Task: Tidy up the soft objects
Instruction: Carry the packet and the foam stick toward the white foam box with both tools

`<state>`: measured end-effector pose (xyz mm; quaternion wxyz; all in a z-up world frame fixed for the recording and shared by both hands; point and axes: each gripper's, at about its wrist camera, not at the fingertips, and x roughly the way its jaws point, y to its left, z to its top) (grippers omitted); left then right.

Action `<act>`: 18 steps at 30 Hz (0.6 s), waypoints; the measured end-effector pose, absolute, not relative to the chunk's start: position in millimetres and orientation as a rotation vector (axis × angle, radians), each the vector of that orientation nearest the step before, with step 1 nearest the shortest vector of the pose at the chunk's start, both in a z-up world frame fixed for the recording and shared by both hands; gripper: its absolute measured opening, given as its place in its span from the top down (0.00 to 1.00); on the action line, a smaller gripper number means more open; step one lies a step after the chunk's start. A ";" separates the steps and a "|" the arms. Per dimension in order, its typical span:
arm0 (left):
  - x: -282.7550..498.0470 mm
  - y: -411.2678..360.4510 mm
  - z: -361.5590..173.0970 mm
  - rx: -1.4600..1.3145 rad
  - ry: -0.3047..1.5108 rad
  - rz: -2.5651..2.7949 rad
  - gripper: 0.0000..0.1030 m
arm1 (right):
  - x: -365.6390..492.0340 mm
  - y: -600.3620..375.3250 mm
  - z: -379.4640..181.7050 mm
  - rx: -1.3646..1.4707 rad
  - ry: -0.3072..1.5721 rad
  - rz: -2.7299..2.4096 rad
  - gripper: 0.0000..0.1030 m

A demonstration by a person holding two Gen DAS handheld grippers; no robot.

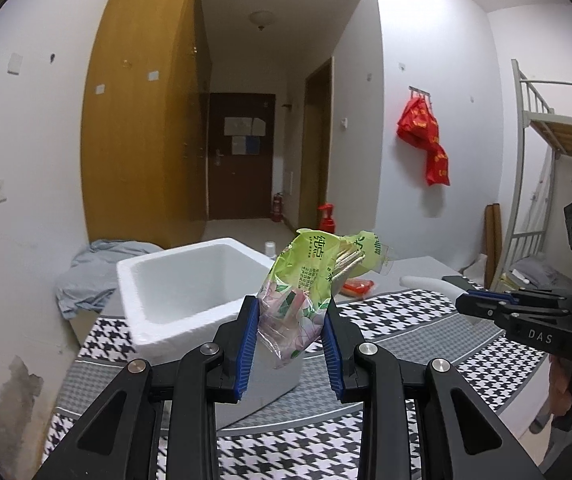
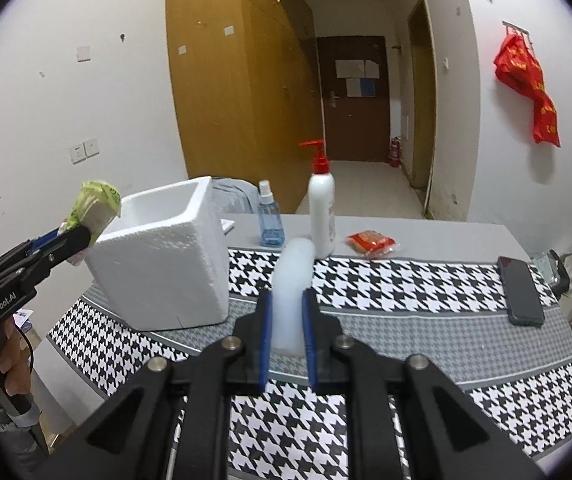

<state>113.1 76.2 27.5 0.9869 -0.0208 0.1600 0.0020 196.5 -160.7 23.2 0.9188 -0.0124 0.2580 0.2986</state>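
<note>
Green snack packet (image 1: 305, 292), crumpled, is pinched between the left gripper (image 1: 289, 344) fingers, held up beside the white foam box (image 2: 158, 264) at the table's (image 2: 425, 328) left end. Right gripper (image 2: 287, 340) clamps a white foam strip (image 2: 291, 280) above the houndstooth cloth (image 2: 405, 284).

Spray bottle (image 2: 270, 220), pump bottle (image 2: 321, 208), phone (image 2: 521, 290), wardrobe (image 1: 142, 120)

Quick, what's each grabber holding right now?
Left gripper: shut on the green snack packet, held up by the white foam box.
Right gripper: shut on the white foam piece, above the checkered cloth.
</note>
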 end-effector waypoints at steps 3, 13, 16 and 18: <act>109.9 84.3 28.2 -0.044 0.319 0.034 0.69 | 196.4 -152.4 26.6 -0.035 0.522 0.635 0.83; 98.0 107.6 29.7 -0.067 0.312 0.089 0.69 | 191.4 -123.4 40.7 -0.070 0.485 0.710 0.83; 97.0 112.9 30.1 -0.068 0.313 0.101 0.69 | 192.5 -114.3 42.8 -0.083 0.481 0.725 0.83; 96.2 115.4 29.8 -0.067 0.316 0.108 0.69 | 192.6 -107.7 44.3 -0.090 0.479 0.734 0.83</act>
